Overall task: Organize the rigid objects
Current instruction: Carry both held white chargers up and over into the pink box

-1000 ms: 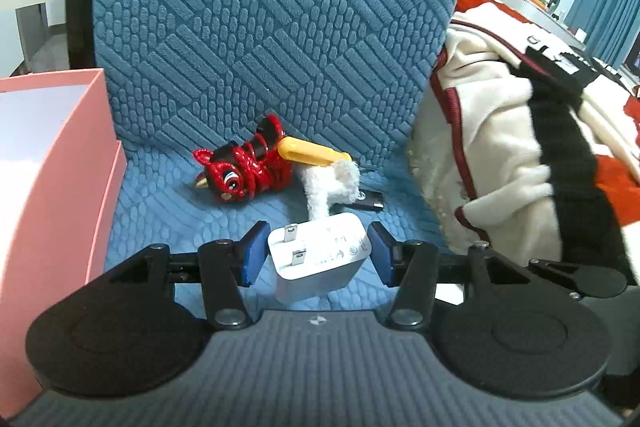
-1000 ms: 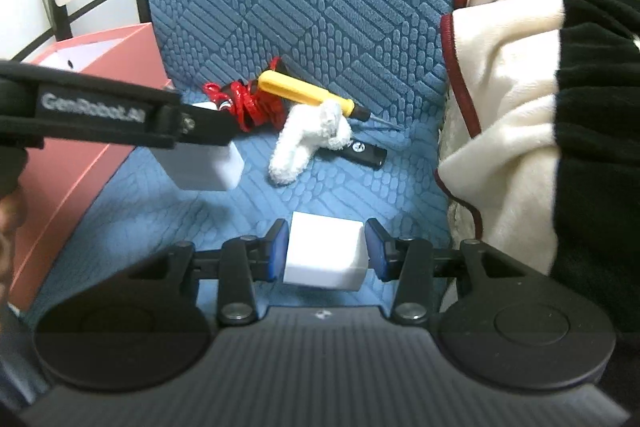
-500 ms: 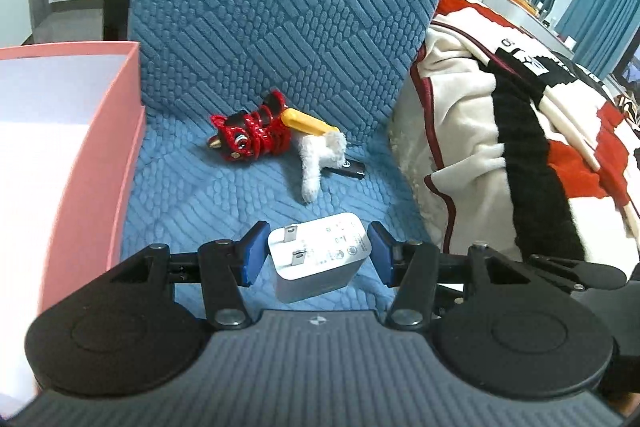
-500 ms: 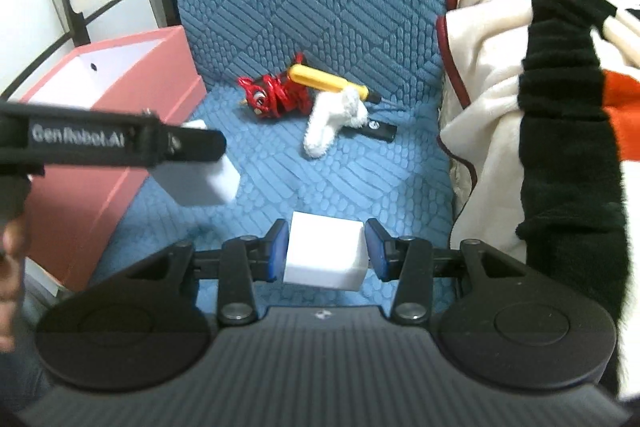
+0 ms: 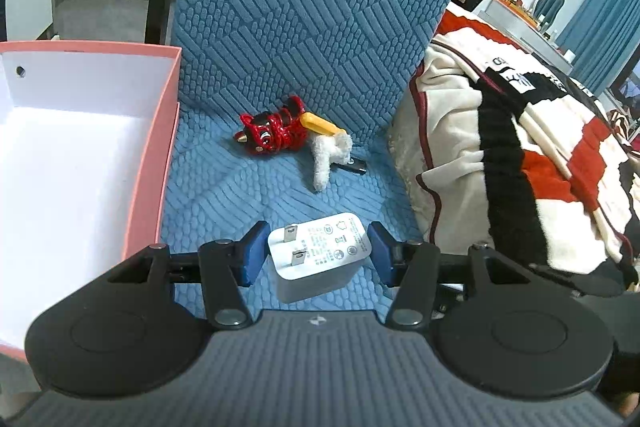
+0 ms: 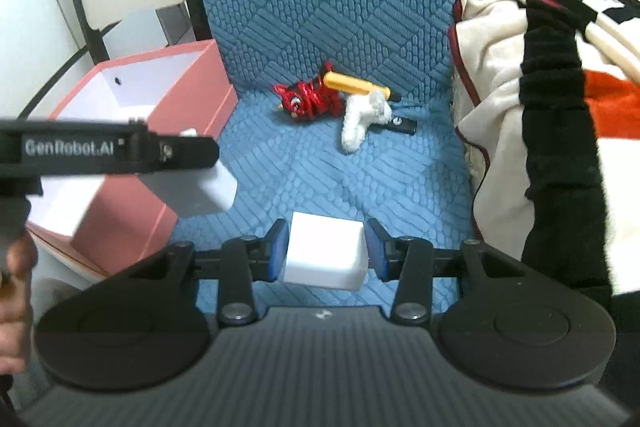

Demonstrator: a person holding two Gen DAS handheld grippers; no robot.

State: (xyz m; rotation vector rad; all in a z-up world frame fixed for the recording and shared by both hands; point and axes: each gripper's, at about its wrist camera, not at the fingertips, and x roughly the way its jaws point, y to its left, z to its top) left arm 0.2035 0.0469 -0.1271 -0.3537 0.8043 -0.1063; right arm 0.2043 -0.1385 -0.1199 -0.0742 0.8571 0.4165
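Observation:
My left gripper (image 5: 318,254) is shut on a white plug charger (image 5: 320,259), prongs facing up, held above the blue seat next to the pink box (image 5: 156,163). In the right wrist view the left gripper (image 6: 120,151) carries that charger (image 6: 192,193) beside the box (image 6: 132,215). My right gripper (image 6: 325,250) is shut on a white cube (image 6: 325,253) above the seat. A red lion figure (image 5: 276,133), a yellow-handled screwdriver (image 5: 320,125), a white fuzzy toy (image 5: 329,159) and a small black stick (image 5: 356,167) lie at the back of the seat.
The blue quilted chair back (image 5: 320,7) rises behind the objects. A cream, red and black garment (image 5: 520,155) is heaped on the right. The pink box is open, white inside, and shows nothing in it.
Both grippers have pulled back and up from the seat with their loads. The left one has shifted left, so more of the pink box interior shows.

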